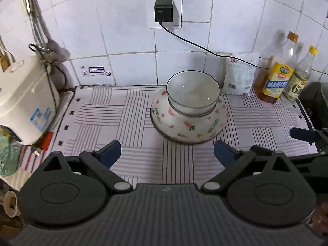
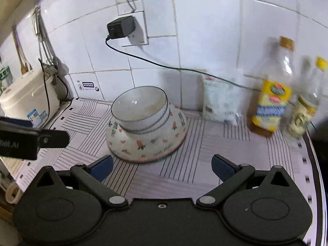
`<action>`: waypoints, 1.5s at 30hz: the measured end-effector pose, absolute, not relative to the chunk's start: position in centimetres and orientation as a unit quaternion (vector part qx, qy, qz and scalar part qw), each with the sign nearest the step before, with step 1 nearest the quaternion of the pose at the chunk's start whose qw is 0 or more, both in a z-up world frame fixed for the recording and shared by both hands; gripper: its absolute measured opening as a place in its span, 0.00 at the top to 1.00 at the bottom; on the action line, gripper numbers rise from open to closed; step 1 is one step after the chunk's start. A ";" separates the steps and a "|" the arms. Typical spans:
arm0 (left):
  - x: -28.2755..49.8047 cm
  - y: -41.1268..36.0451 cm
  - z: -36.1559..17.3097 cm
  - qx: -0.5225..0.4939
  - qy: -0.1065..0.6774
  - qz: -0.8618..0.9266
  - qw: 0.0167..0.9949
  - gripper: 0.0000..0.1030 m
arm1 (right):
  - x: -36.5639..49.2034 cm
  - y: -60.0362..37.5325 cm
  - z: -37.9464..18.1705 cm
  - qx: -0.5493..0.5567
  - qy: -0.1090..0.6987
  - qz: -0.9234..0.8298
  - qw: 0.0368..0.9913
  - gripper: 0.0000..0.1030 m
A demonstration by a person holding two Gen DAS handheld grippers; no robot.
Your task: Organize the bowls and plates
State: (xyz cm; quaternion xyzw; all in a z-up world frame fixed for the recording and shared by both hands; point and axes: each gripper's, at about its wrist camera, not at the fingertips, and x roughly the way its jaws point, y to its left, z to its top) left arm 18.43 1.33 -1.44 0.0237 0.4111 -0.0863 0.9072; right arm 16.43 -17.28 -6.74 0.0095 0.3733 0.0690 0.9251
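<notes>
The fingers of the left gripper (image 1: 167, 153) are spread wide and nothing is held between them; the blue pads (image 1: 111, 152) are set low over the striped mat (image 1: 92, 114), just short of the bowls. The fingers of the right gripper (image 2: 162, 167) are likewise spread wide and empty, with the pads (image 2: 102, 167) near the mat and the stack lying ahead and slightly to the left of centre. A spread of this width is judged to suit the broad rim of the lower bowl rather than a narrow edge

The task's things are found at the middle of the mat on the bench (image 1: 307, 110). A patterned bowl (image 1: 184, 125), marked with small red figures, is placed mouth down, so that its foot ring is presented upward as a seat. A plain white bowl (image 1: 192, 91) with a dark rim is set upright on that foot and is seen tilted toward the cameras, most probably because the seat is narrow. No plate is visible in either view

This arrangement is consistent either with a stack just released or with one about to be taken apart; the frames do not settle which

Beyond the stack, a white bag (image 1: 239, 73) and two bottles (image 1: 280, 71) are stood against the tiled wall (image 1: 127, 39), clear of the working area. A rice cooker (image 1: 24, 100) occupies the left end of the bench
</notes>
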 end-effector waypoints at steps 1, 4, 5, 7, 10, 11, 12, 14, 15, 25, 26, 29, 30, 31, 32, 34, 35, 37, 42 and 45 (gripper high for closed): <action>17.8 1.5 -1.1 0.024 0.411 -0.087 0.907 0.04 | 15.8 -17.5 -6.5 0.021 0.378 0.064 0.923 0.00; 15.9 2.2 0.0 0.016 0.415 -0.091 0.905 0.04 | 14.1 -17.9 -5.7 0.044 0.393 0.047 0.917 0.00; 15.2 2.5 0.5 0.016 0.415 -0.092 0.905 0.04 | 13.3 -18.0 -5.4 0.046 0.397 0.038 0.916 0.00; 14.0 2.8 1.2 0.020 0.411 -0.093 0.907 0.04 | 11.9 -17.9 -4.8 0.040 0.400 0.016 0.916 0.00; 12.3 3.4 2.0 0.026 0.411 -0.094 0.906 0.04 | 10.1 -17.5 -3.9 0.024 0.408 -0.011 0.913 0.00; 11.7 3.5 2.3 0.027 0.411 -0.096 0.906 0.04 | 9.3 -17.3 -3.6 0.020 0.410 -0.020 0.912 0.00; 11.1 3.7 2.4 0.027 0.410 -0.097 0.906 0.04 | 8.7 -17.3 -3.2 0.019 0.409 -0.029 0.912 0.00; 10.3 4.0 2.6 0.026 0.412 -0.100 0.905 0.04 | 7.2 -17.1 -2.6 0.017 0.404 -0.049 0.913 0.00; 9.9 4.2 2.6 0.026 0.413 -0.100 0.905 0.04 | 6.4 -17.0 -2.2 0.015 0.404 -0.056 0.913 0.00; 7.4 4.7 2.4 0.020 0.431 -0.109 0.896 0.04 | 1.6 -15.1 0.9 0.012 0.370 -0.067 0.926 0.00; 7.1 4.8 2.5 0.022 0.427 -0.110 0.897 0.04 | 1.2 -14.9 1.1 0.010 0.367 -0.068 0.928 0.00; 6.2 4.6 2.7 0.035 0.408 -0.107 0.906 0.04 | 0.5 -14.3 1.2 -0.001 0.359 -0.071 0.930 0.00; 6.0 4.6 2.7 0.037 0.405 -0.109 0.907 0.04 | 0.2 -14.1 1.2 -0.003 0.358 -0.072 0.931 0.00; 5.9 4.6 2.8 0.037 0.404 -0.112 0.907 0.04 | 0.0 -14.0 1.2 -0.004 0.357 -0.072 0.931 0.00; 5.7 4.6 2.8 0.034 0.403 -0.115 0.907 0.04 | -0.2 -14.0 1.1 -0.004 0.355 -0.071 0.932 0.00; 5.4 4.7 2.7 0.028 0.399 -0.117 0.909 0.04 | -0.5 -13.9 0.9 0.000 0.354 -0.071 0.933 0.00; 5.2 4.8 2.6 0.028 0.398 -0.116 0.910 0.04 | -0.7 -14.0 0.8 0.001 0.354 -0.070 0.933 0.00; 5.0 4.8 2.5 0.032 0.394 -0.114 0.912 0.04 | -0.9 -14.0 0.6 0.000 0.352 -0.070 0.933 0.00; 4.7 4.9 2.0 0.033 0.387 -0.109 0.915 0.04 | -1.5 -14.0 0.2 0.004 0.348 -0.073 0.935 0.00; 4.6 4.7 1.7 0.034 0.385 -0.106 0.916 0.04 | -1.7 -14.0 0.2 0.007 0.343 -0.076 0.936 0.00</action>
